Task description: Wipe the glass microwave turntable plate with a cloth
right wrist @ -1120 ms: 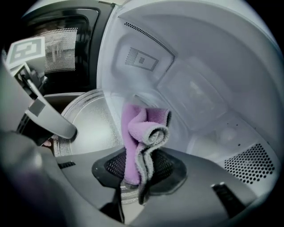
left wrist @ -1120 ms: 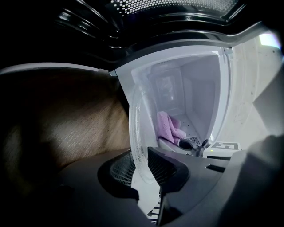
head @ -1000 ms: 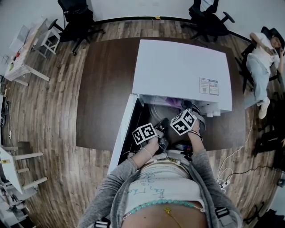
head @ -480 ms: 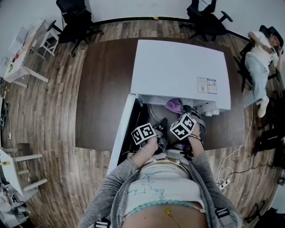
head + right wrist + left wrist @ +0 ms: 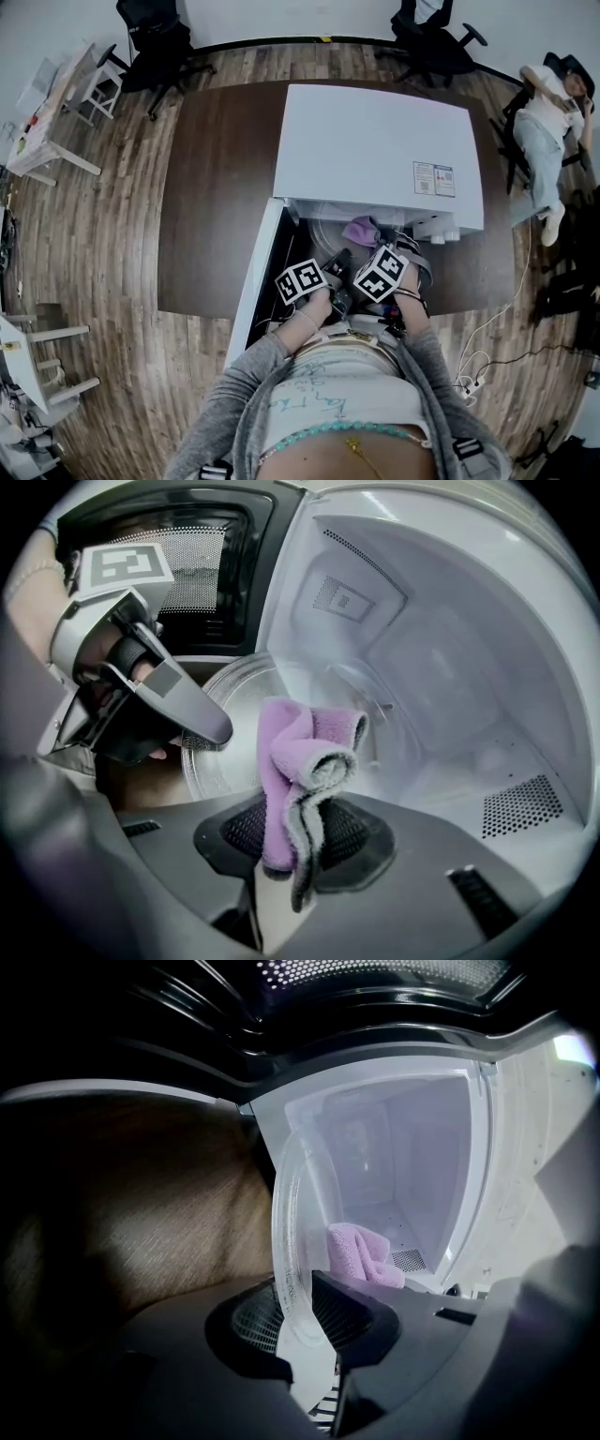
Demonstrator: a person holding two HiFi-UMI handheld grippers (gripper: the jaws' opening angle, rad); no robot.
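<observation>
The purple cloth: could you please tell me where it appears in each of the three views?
Head view: purple cloth at the microwave opening, centre.
Left gripper view: lower centre, behind the glass plate.
Right gripper view: centre, clamped in the right gripper.
Shared landmark: the glass plate.

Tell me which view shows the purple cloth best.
The right gripper view: the purple cloth sits centred, folded, pinched in the right claw. The left gripper view shows part of it beyond the glass turntable plate; the head view, a small patch.
</observation>
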